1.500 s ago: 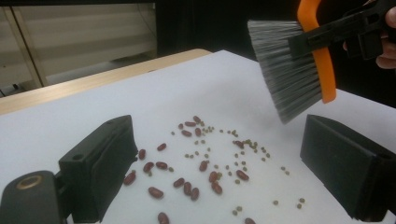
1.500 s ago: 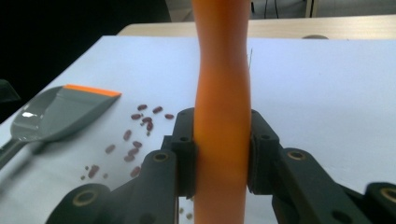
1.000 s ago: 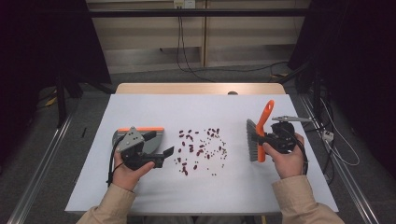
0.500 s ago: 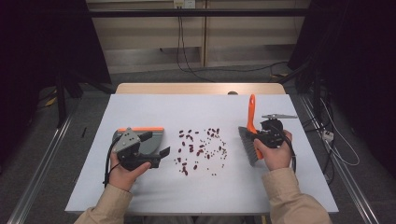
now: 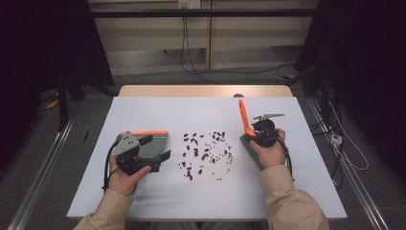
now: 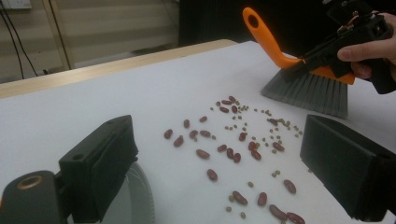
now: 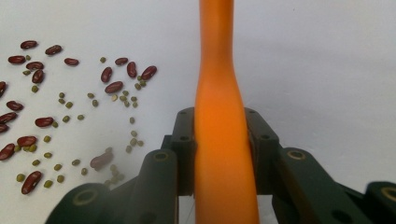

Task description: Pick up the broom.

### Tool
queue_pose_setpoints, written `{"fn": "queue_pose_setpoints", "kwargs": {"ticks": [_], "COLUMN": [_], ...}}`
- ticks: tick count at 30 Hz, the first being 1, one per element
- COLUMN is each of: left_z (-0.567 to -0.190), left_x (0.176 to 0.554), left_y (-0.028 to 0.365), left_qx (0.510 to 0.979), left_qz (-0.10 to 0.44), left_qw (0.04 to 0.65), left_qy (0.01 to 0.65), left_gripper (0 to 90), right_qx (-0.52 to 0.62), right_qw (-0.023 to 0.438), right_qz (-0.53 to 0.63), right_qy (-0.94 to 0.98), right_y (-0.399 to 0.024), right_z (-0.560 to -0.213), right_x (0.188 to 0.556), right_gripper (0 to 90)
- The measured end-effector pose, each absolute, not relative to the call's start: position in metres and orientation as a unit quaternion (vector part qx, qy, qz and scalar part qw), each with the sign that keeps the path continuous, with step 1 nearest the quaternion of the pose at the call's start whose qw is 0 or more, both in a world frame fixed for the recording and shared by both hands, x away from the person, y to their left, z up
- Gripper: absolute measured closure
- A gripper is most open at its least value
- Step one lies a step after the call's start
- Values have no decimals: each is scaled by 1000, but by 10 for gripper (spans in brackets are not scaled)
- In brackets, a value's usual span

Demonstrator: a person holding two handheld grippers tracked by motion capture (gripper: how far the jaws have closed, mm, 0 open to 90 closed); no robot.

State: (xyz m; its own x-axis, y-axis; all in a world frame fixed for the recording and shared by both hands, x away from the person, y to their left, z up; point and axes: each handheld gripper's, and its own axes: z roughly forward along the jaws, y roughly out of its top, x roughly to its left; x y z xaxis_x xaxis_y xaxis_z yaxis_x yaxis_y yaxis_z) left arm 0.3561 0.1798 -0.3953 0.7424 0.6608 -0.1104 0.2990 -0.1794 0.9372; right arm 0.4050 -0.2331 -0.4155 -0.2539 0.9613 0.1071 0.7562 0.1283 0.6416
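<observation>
On the white tabletop [image 5: 143, 201], seen from the high view, a loose scatter of small dark red beans [image 5: 205, 152] lies in the middle. Just left of the beans the left gripper [image 5: 160, 160] rests with a grey dustpan [image 5: 152, 143], edged with an orange rim, under its black body; whether the wide-standing jaws grip the dustpan is not clear from here. Just right of the beans the right gripper [image 5: 249, 139] holds a brush [image 5: 244, 117] by its slim orange handle, which rises away from the person; the dark bristles sit at the beans' right edge.

In the left gripper view, two blocky black matte jaws stand well apart, with nothing pressed between their pads, and a curved grey ribbed edge of the dustpan [image 6: 140, 196] shows beside the left one. Beyond them the beans [image 6: 233, 140] prove to be glossy kidney-shaped red ones mixed with tiny round greenish ones. Past the beans stands the brush [image 6: 303, 88]: a fan of grey bristles, tips on or just above the table, under an orange back, its looped handle ending in a hole, and the right gripper [image 6: 308, 63] is clamped on it.

In the right gripper view, the smooth orange handle [image 7: 219, 116] runs up between the black jaws, both pads pressing its waist. The beans [image 7: 70, 107] lie left of the handle.
</observation>
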Motion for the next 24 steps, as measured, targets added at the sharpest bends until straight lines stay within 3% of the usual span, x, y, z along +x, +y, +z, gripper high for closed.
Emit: {"fn": "queue_pose_setpoints", "kwargs": {"ticks": [5, 24], "left_z": [-395, -395], "left_x": [356, 350], "left_y": [181, 190], "left_qx": [749, 752], "left_qz": [164, 166], "left_qw": [554, 547], "left_qy": [323, 327], "left_gripper": [103, 103], "right_qx": [583, 562], "right_qw": [168, 181], "right_qz": [306, 317], "right_qy": [734, 742], "right_y": [-233, -250], "right_z": [-413, -405], "right_x": [400, 357], "right_gripper": [562, 575]}}
